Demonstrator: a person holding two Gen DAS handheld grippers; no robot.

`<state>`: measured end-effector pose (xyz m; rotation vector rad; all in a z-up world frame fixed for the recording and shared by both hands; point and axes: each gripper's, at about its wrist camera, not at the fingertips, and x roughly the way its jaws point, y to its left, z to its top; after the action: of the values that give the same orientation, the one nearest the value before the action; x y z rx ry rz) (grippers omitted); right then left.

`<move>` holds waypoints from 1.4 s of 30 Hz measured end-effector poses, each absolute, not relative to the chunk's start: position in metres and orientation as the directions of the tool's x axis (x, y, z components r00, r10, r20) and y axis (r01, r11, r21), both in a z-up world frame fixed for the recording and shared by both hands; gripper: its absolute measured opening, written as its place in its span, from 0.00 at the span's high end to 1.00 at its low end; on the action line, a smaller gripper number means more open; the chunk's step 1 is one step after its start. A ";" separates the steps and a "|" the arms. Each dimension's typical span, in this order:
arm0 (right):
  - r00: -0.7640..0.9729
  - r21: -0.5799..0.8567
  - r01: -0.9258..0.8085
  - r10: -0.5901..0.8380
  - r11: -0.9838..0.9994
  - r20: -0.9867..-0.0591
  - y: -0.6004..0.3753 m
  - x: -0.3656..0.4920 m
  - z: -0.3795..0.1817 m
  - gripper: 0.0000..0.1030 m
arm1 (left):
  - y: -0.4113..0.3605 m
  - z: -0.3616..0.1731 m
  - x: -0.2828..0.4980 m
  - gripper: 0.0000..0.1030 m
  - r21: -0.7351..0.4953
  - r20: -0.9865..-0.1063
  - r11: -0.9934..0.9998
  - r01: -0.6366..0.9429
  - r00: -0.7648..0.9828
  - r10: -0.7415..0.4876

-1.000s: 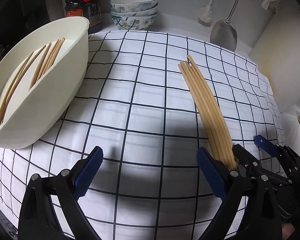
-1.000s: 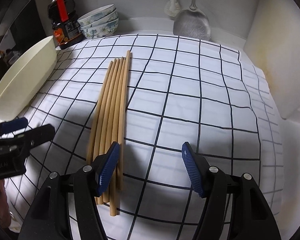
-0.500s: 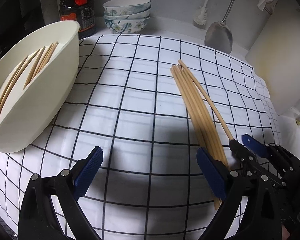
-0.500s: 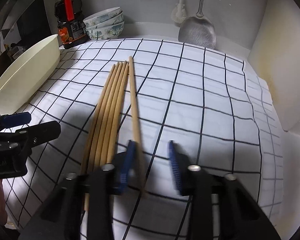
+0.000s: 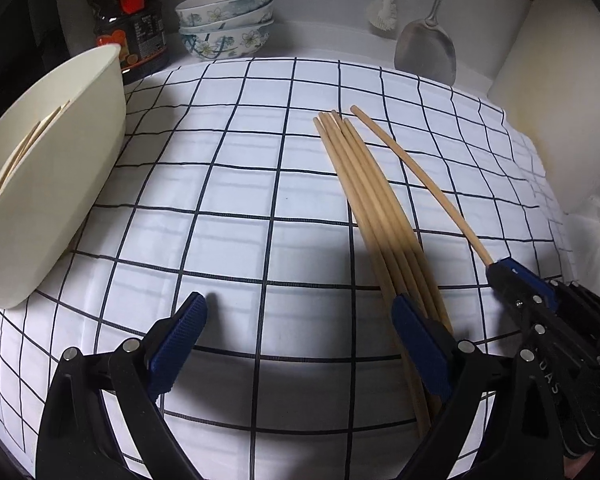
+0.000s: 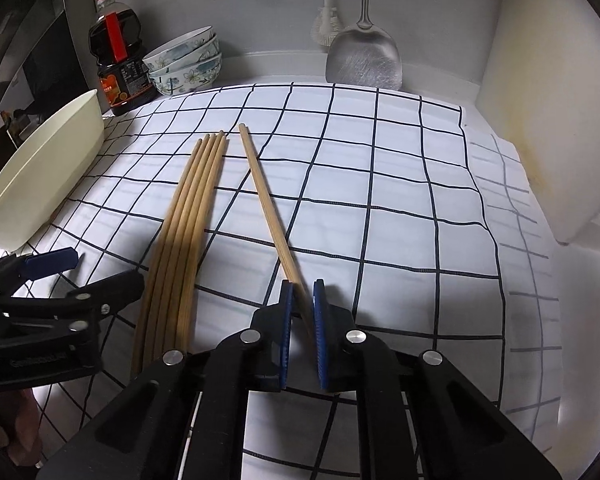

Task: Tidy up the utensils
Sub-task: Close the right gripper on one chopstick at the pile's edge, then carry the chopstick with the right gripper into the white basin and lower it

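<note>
Before us the checked cloth covers the bench, with the cream tub at its left edge holding several chopsticks, only partly in view. Near the cloth's middle we see a bundle of chopsticks lying side by side, and just to its right a single chopstick angled away from them. Our right claw has pressed together on that single stick's near end, while our left claw stands spread wide, its right finger beside the bundle.
</note>
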<state>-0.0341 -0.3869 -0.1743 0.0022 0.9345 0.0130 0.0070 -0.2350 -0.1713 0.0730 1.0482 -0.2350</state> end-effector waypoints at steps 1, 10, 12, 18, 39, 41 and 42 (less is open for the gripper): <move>0.594 0.008 -0.010 0.012 1.000 -0.804 -0.387 -0.034 -0.174 0.90 | -0.235 -0.171 0.007 0.12 -0.052 -0.863 0.972 0.228 0.479 -0.159; 0.594 0.021 -0.008 0.021 1.000 -0.804 -0.387 -0.032 -0.175 0.90 | -0.241 -0.171 0.012 0.13 -0.054 -0.874 0.979 0.198 0.464 -0.142; 0.593 0.019 -0.010 0.022 1.000 -0.805 -0.386 -0.031 -0.175 0.90 | -0.243 -0.171 0.013 0.13 -0.048 -0.876 0.979 0.197 0.462 -0.137; 0.586 0.012 -0.016 0.019 1.000 -0.810 -0.386 -0.028 -0.175 0.90 | -0.244 -0.175 0.015 0.10 0.036 -0.865 0.976 0.213 0.496 -0.076; 0.571 -0.037 -0.101 0.028 0.994 -0.820 -0.366 0.005 -0.175 0.91 | -0.248 -0.166 0.021 0.93 0.001 -0.855 0.954 0.301 0.495 -0.155; 0.572 -0.022 -0.086 0.032 0.996 -0.820 -0.367 0.004 -0.175 0.93 | -0.246 -0.165 0.021 0.93 -0.008 -0.857 0.951 0.308 0.489 -0.165; 0.571 -0.013 -0.078 0.034 0.997 -0.821 -0.368 0.004 -0.175 0.94 | -0.245 -0.165 0.020 0.93 -0.011 -0.858 0.950 0.311 0.485 -0.169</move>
<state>0.0036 -0.3676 -0.1746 -0.0491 0.9616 0.0655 0.0202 -0.2449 -0.1654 0.1528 1.0240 -0.2934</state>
